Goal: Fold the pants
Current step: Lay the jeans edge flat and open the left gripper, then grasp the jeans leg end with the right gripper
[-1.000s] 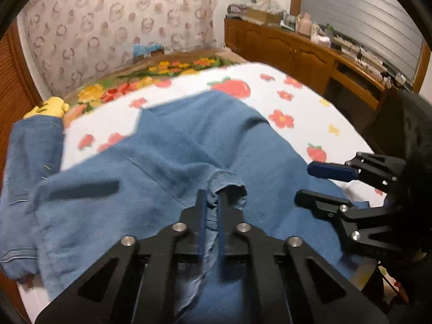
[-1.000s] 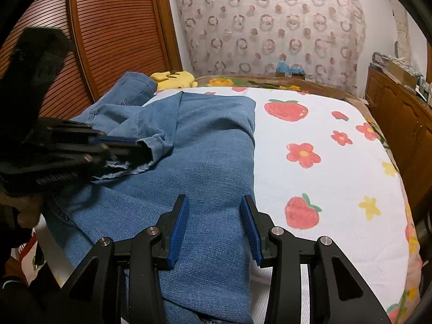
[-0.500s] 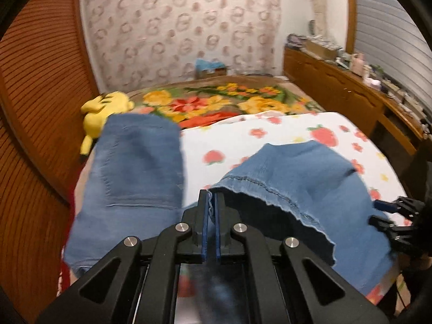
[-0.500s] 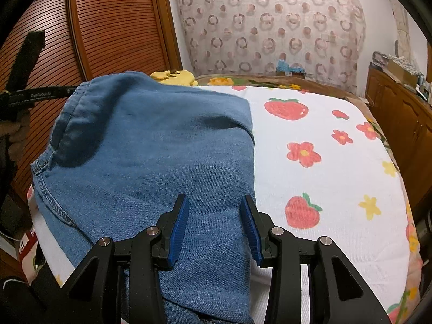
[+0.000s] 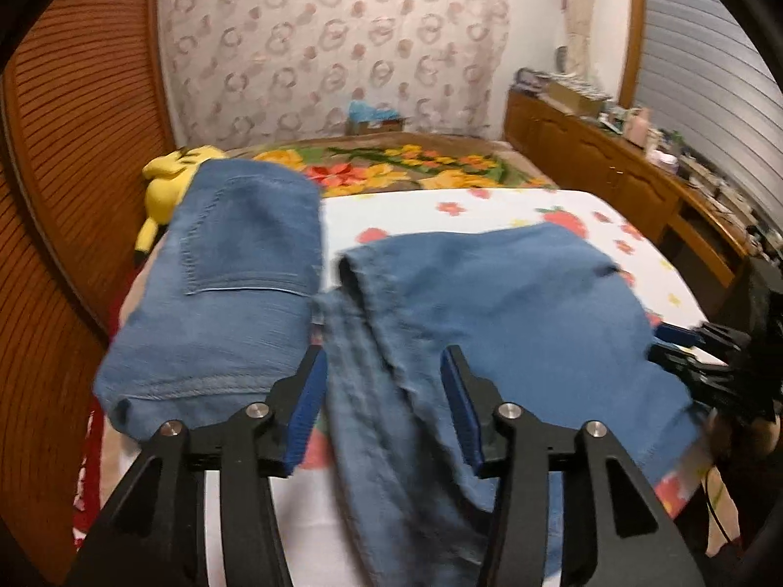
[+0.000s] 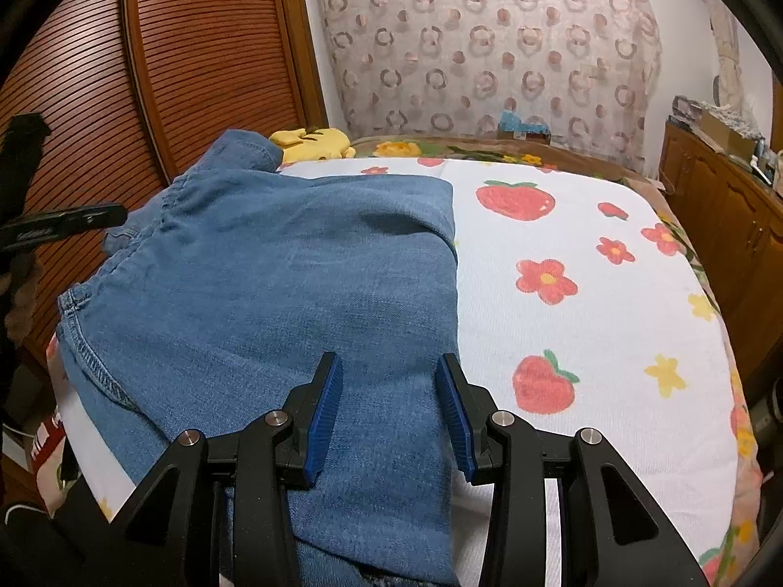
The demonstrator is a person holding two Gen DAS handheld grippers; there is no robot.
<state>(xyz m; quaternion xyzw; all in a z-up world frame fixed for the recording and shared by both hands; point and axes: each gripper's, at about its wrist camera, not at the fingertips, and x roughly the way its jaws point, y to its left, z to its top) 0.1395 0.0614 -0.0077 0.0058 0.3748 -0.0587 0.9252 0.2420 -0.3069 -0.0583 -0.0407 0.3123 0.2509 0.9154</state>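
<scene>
Blue denim pants [image 6: 293,293] lie on the strawberry-print sheet [image 6: 587,293], one layer folded over the rest. My left gripper [image 5: 382,367] hovers over them with its jaws opening. A loose, blurred fold of the denim [image 5: 381,391] hangs between the pads, and neither pad presses on it. A flat trouser part with a pocket [image 5: 235,269] lies just left of that fold. My right gripper [image 6: 387,367] stands open low over the near edge of the pants, gripping nothing; it also shows as the right gripper [image 5: 670,345] at the picture's right edge.
A yellow plush toy [image 5: 169,181] and a floral blanket [image 5: 391,166] lie at the bed's far end. A slatted wooden door [image 6: 195,73] stands on the left, and a wooden cabinet [image 5: 611,166] with clutter along the right. A hand [image 6: 19,293] shows at the left.
My left gripper, shut on the denim edge, carried it up and across to the left, then opened and let it go. The lifted layer has sunk flatter. The right gripper stayed still.
</scene>
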